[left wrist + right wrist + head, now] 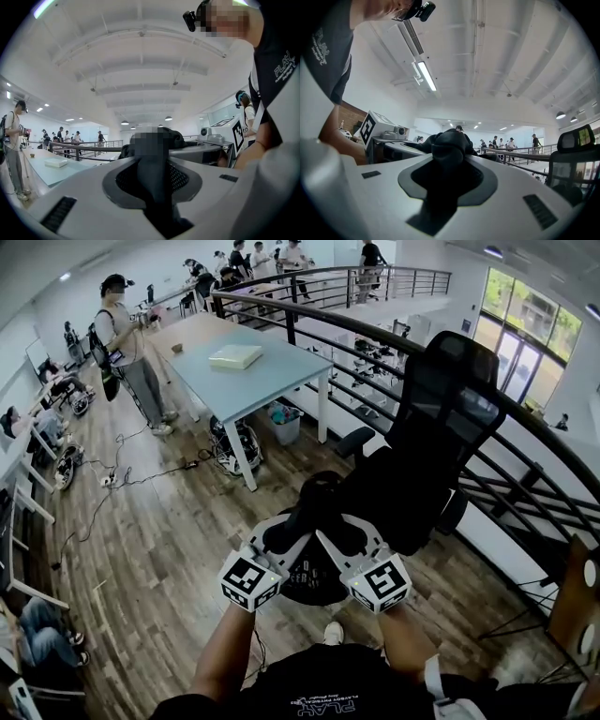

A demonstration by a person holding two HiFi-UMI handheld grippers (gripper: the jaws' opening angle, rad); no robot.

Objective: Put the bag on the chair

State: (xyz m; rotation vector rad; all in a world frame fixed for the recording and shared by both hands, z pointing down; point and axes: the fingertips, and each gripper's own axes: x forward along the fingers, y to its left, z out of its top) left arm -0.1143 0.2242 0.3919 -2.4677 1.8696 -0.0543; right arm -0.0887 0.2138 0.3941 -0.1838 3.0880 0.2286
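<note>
A black bag point(314, 582) hangs between both grippers in the head view, just in front of a black mesh office chair point(448, 399). My left gripper point(279, 540) is shut on a fold of the bag's top on its left side. My right gripper point(339, 542) is shut on the top on its right side. In the left gripper view the dark fabric of the bag point(154, 168) fills the gap between the jaws of the left gripper point(153, 187). The right gripper view shows the bag point(448, 149) bunched between the right gripper's point(445, 183) jaws, with the chair point(574, 157) at the right edge.
A curved black railing point(375, 329) runs behind the chair. A light blue table point(267, 381) with a white box point(234, 356) stands at the back left, a bin and wheeled gear under it. A person point(127, 343) stands by it. Cables cross the wooden floor point(150, 540).
</note>
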